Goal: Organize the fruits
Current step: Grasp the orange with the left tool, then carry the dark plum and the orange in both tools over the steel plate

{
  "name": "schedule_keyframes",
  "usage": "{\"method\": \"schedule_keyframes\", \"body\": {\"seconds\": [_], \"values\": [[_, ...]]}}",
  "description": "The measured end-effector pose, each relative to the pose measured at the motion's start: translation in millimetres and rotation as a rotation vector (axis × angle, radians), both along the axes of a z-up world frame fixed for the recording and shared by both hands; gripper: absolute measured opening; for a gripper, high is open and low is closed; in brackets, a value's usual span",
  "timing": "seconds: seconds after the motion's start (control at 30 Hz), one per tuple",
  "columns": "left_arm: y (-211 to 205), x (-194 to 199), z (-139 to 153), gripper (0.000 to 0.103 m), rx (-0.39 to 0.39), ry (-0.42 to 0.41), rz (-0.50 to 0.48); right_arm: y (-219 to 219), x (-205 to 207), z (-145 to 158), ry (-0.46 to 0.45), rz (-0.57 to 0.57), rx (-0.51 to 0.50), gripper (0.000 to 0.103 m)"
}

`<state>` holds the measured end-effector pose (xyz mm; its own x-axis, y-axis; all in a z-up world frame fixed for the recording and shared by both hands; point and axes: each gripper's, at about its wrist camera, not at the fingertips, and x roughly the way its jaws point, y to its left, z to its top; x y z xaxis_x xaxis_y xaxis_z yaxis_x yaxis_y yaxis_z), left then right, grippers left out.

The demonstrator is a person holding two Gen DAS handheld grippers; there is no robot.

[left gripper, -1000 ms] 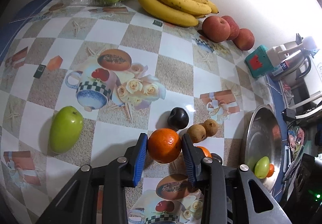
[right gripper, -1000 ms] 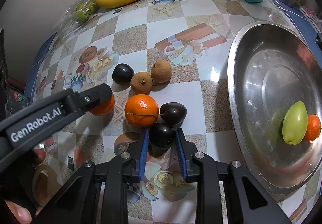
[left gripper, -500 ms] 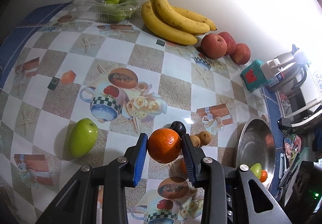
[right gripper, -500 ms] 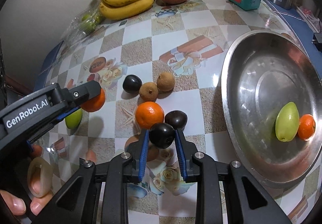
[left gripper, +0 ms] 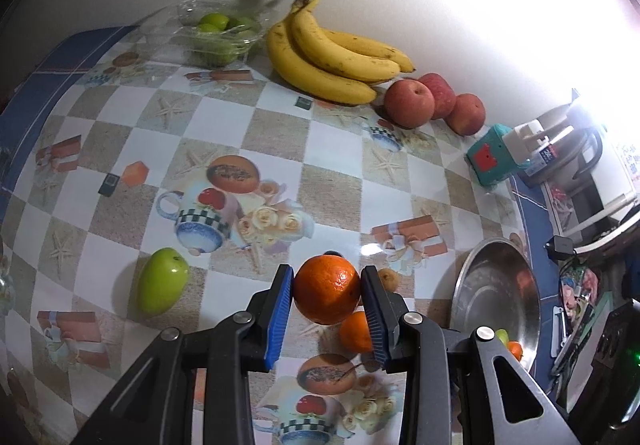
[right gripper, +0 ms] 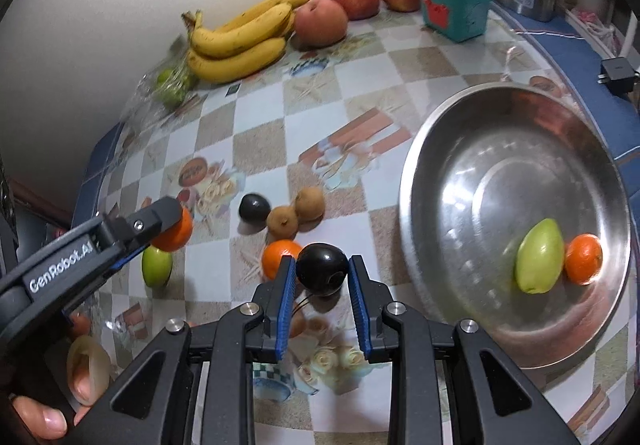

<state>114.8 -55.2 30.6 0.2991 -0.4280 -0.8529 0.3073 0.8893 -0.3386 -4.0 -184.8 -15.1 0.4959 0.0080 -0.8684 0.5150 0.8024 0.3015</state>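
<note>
My left tongs (left gripper: pixel 327 295) tilted down, clamped on orange (left gripper: pixel 327 291); right tongs (right gripper: pixel 321 275) clamped on dark plum (right gripper: pixel 322 269). Steel bowl (right gripper: pixel 472 149) at frame right, bench (right gripper: pixel 256 141) clear upper centre.

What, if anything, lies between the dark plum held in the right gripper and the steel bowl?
Nothing visible. The dark round plum, clamped in the right gripper, has only bare checkered tablecloth between it and the round steel bowl; the bowl's near side is free.

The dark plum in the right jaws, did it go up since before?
Yes. The dark plum has lifted off the tablecloth, now covering the loose orange it sat below earlier.
</note>
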Motion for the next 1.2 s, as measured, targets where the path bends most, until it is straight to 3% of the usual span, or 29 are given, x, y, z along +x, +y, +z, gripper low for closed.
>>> {"method": "schedule_keyframes", "body": {"seconds": [0.3,0.73,1.2], "values": [[-43.9,-11.6,9.8,0.037,0.01,-0.017,-0.087,-28.2,-13.9,6.1,-0.017,-0.094,-0.017,0.028],[-109.8,-42.9,19.0,0.037,0.008,-0.078,-0.252,-96.8,-58.6,8.7,-0.029,-0.355,-0.069,0.028],[-157.2,-80.3,-9.6,0.037,0.062,-0.116,-0.404,-132.9,-83.3,0.4,-0.069,-0.493,-0.113,0.028]]}}
